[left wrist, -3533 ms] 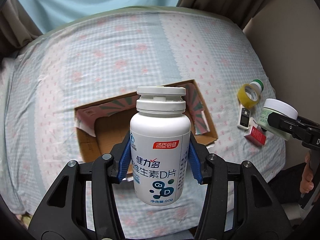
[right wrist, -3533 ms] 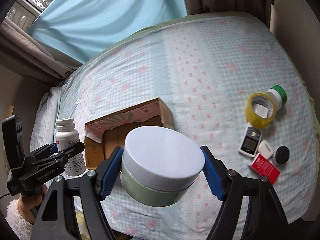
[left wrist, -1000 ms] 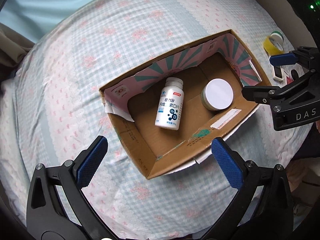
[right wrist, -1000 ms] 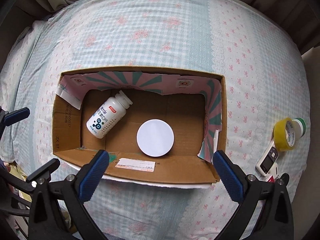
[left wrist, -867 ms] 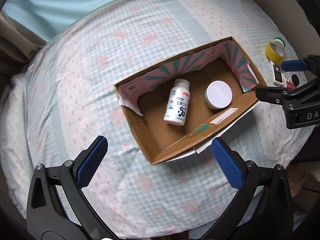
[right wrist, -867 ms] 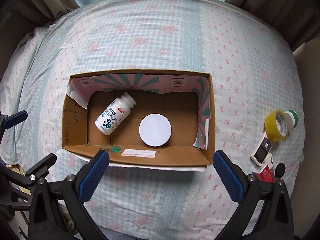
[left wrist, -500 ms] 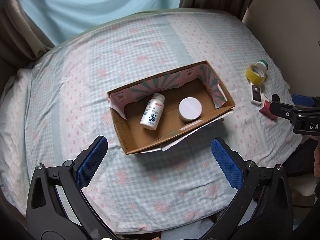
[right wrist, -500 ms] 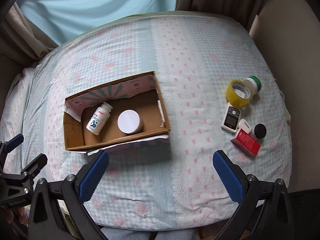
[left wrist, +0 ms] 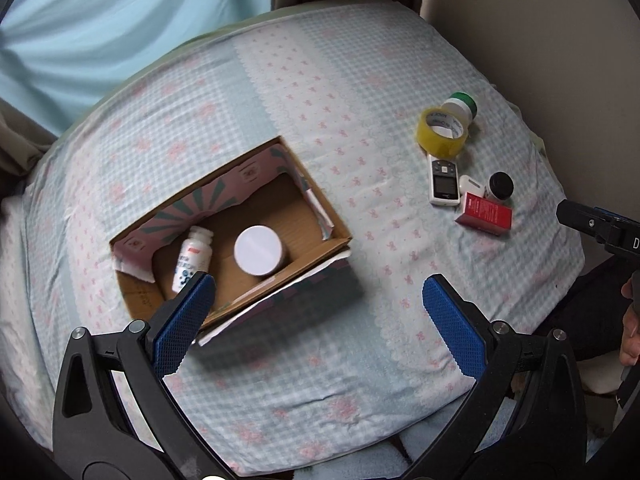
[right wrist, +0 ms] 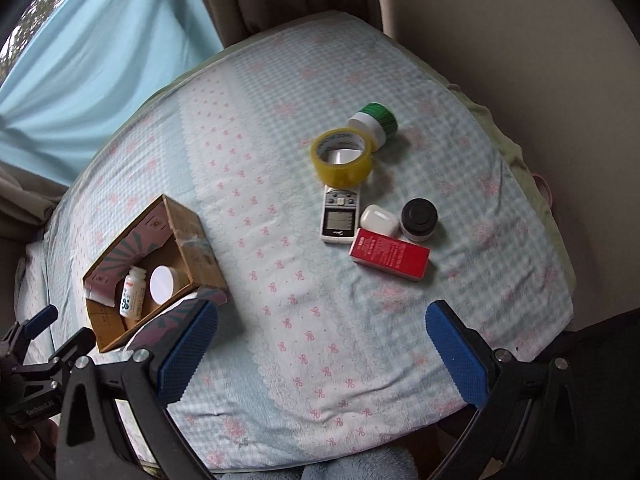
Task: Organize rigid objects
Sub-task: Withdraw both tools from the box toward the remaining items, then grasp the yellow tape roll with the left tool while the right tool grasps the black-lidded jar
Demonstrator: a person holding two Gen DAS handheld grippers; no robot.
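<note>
At nine o'clock I see the cardboard box [right wrist: 192, 240] holding a vitamin bottle [right wrist: 132, 292] lying down and a white-lidded jar [right wrist: 162, 285]. My left gripper [left wrist: 316, 320] and right gripper [right wrist: 320, 344] are both released, holding nothing. At one o'clock sit yellow tape [right wrist: 342, 156], a remote [right wrist: 340, 218], and a red box [right wrist: 389, 254].
</note>
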